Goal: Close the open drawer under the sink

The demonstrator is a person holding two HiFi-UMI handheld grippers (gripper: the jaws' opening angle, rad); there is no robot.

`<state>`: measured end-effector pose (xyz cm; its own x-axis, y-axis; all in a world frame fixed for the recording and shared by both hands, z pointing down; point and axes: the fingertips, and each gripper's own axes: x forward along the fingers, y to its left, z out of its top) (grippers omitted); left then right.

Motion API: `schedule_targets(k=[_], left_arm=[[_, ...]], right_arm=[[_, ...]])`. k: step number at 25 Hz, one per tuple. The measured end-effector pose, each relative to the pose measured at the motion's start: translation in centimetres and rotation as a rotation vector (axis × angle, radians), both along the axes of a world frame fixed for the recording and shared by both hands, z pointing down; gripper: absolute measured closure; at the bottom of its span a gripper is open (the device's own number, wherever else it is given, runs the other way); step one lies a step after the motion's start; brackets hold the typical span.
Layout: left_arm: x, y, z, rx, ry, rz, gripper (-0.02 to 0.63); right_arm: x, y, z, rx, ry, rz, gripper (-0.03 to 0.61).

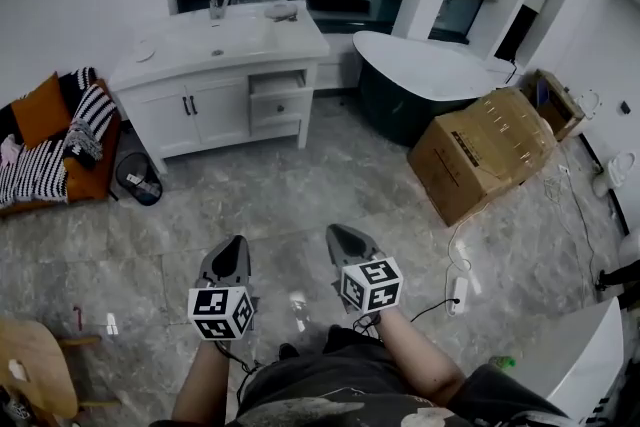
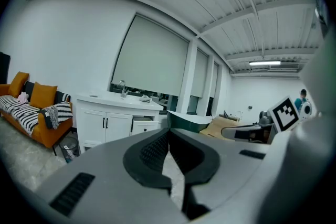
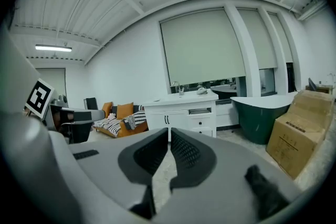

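A cardboard box (image 1: 483, 155) sits beside the bathtub (image 1: 425, 70), orange sofa (image 1: 92, 173) far left.

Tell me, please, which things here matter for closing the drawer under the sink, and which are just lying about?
For the job:
open drawer
sink
vanity cabinet
left gripper and right gripper, both shut and empty

Lying about:
cardboard box
bathtub
orange sofa
bin
power strip
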<state>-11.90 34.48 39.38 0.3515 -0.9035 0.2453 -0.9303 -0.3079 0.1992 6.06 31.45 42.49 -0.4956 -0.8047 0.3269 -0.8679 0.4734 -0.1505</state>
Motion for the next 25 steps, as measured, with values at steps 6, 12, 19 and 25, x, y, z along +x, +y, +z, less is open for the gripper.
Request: schedule_targets(k=[6,12,19,25], left_arm=[[0.0,-0.5,1.8,-0.039,-0.005,0.046,0.598],[0.2,-3.1,2.7,-0.053,-0.016,0.040,0.598],[0.8,-8.8,3.3,-0.076,-0.029,-0.026,0.598],[3.4,-14.0,3.2,-0.072,-0.028,-0.065,0.598]], right_arm=[[0.5,-0.2,0.9,-0.020,0.009,0.037,0.548],[0.9,-3.2,2.8,-0.048,0.027,0.027,0.548],[1.2,-10.5,3.9,-0.073,0.000,-0.024,0.548],[2.7,-16.4,3.9,-0.075,-0.006,-0.071,0.548]])
